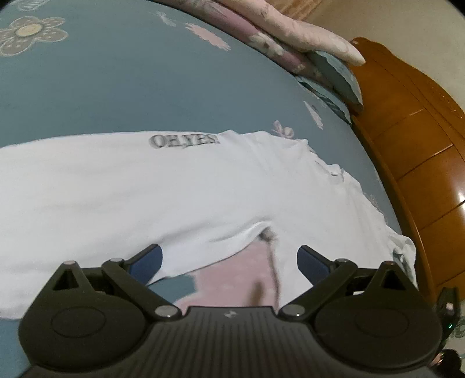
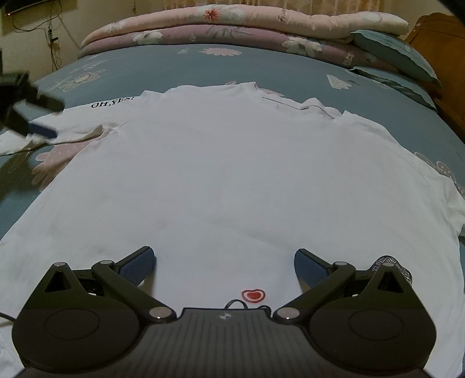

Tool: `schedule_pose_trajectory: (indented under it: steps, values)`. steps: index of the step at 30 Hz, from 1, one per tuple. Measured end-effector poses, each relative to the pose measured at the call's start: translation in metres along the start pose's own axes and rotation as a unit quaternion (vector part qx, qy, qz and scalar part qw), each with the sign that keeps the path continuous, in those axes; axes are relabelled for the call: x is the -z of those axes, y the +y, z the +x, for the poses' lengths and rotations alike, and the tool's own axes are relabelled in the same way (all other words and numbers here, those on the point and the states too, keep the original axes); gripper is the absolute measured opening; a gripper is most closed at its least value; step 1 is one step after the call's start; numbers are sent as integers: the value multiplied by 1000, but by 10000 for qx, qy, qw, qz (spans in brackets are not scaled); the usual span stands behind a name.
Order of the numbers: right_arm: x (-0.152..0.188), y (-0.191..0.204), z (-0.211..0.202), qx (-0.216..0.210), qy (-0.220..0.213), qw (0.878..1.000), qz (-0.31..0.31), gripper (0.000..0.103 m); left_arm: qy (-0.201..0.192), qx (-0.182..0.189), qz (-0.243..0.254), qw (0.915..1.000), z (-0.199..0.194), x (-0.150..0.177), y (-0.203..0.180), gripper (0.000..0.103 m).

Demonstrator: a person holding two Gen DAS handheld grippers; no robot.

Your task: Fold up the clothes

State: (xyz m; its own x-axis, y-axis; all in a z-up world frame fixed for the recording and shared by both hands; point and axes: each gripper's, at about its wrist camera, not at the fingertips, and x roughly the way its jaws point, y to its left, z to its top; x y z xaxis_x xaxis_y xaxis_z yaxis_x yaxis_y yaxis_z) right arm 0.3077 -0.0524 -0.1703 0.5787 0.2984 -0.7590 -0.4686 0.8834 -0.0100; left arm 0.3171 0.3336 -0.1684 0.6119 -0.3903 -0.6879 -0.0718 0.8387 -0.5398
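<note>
A: Bed (image 2: 151, 67) w/ blue flowered sheet, quilts (image 2: 232, 26) stacked at far edge. White T-shirt (image 2: 232, 174) lies spread flat on it, no fold showing.

B: Which way from tongs?

A: Straight ahead of right gripper (image 2: 223, 261); long axis runs away from it, heart print (image 2: 253, 295) nearest. Left gripper (image 1: 229, 258) sits at the sleeve edge (image 1: 250, 232), so nearer that side.

B: Jaws?

A: Both wide open, nothing held. No containers.
</note>
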Motion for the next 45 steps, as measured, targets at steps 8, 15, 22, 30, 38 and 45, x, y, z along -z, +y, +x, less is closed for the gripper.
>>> schedule_pose_trajectory:
  steps: [8,15,22,30,38,45]
  values:
    - [-1,0,-5,60,294,9995,61,103,-234,-70,-111,9996,-32,1,5,99]
    - [-1,5,-24,178,367,9992,18,103,-101,63,-258,9996,1,-4,-4,99]
    - [7,-13,-52,401,344,9986,34,103,111,-33,-411,9991,-4,23,-16,99]
    - [33,-35,-76,600,394,9973,135,103,-35,-31,828,9966,-21,40,-116,99]
    - [59,-55,-74,461,511,9968,404,103,59,75,1529,9882,47,66,-216,100]
    - [74,-63,-71,291,394,9975,501,103,390,-313,1387,9891,98,104,-234,100]
